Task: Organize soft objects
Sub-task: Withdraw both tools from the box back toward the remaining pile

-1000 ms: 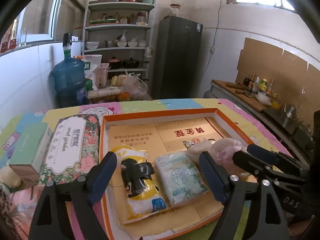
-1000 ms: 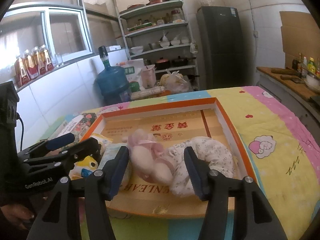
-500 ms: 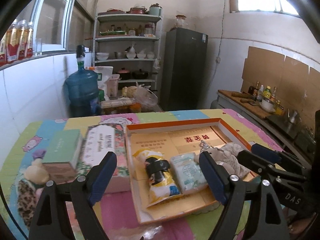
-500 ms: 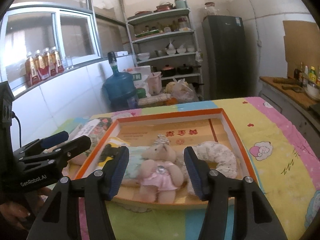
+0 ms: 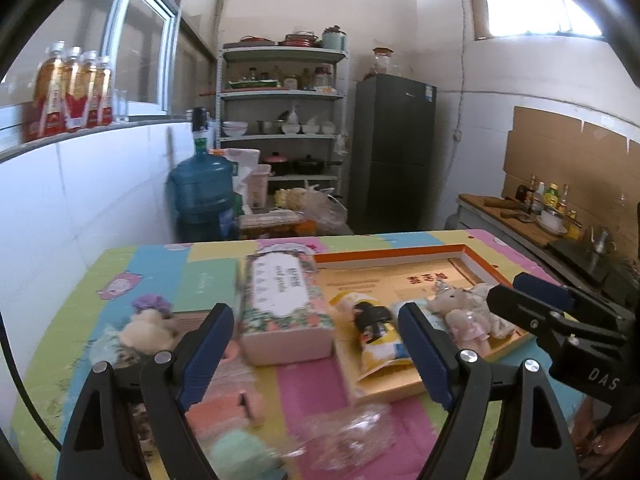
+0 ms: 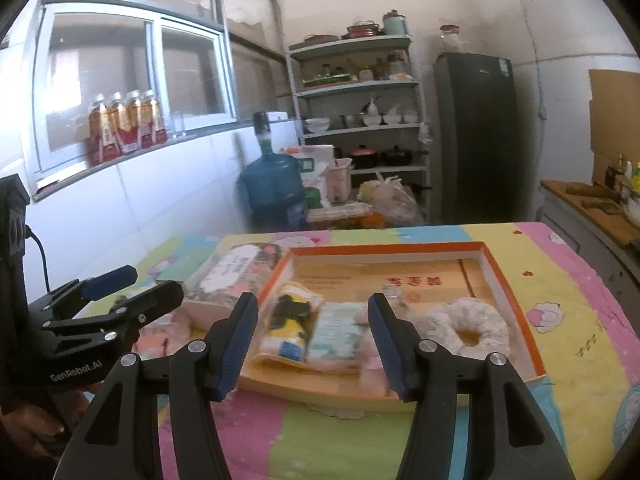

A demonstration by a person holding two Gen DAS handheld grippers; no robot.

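**A:** Start closest in. What are the tools doing?

**B:** The left gripper [image 5: 316, 354] has its jaws spread wide with nothing between them, hanging above the table's patchwork cloth [image 5: 308, 396]. The right gripper [image 6: 312, 346] is the same, wide and empty, in front of the tray. "GenRobot.AI" is printed on the left tool's body in the right wrist view, and "DAS" on the right tool's body in the left wrist view.

**A:** And directly under the left one?

**B:** Blurred soft things lie on the cloth: a crumpled clear plastic bag [image 5: 348, 436], something orange and green, and a small plush toy [image 5: 146, 330] to the left.

**A:** The container?

**B:** An orange-rimmed box tray [image 6: 516, 300] lined with gold card. Inside, from left: a yellow pouch [image 6: 290, 326] with a black clip, a pale green tissue pack [image 6: 334, 332], a teddy in pink [image 5: 460, 312], and a speckled ring cushion [image 6: 466, 326] at the right end.

**A:** Any writing in it?

**B:** Red characters on the card, seen upside down; I can't read them.

**A:** Beside the tray?

**B:** A floral tissue box [image 5: 286, 308] just left of it, with a white label too blurred to read.

**A:** Further back?

**B:** A blue water jug [image 5: 202, 192], shelves [image 5: 282, 96] of bowls and pots, and a dark fridge [image 5: 394, 152].
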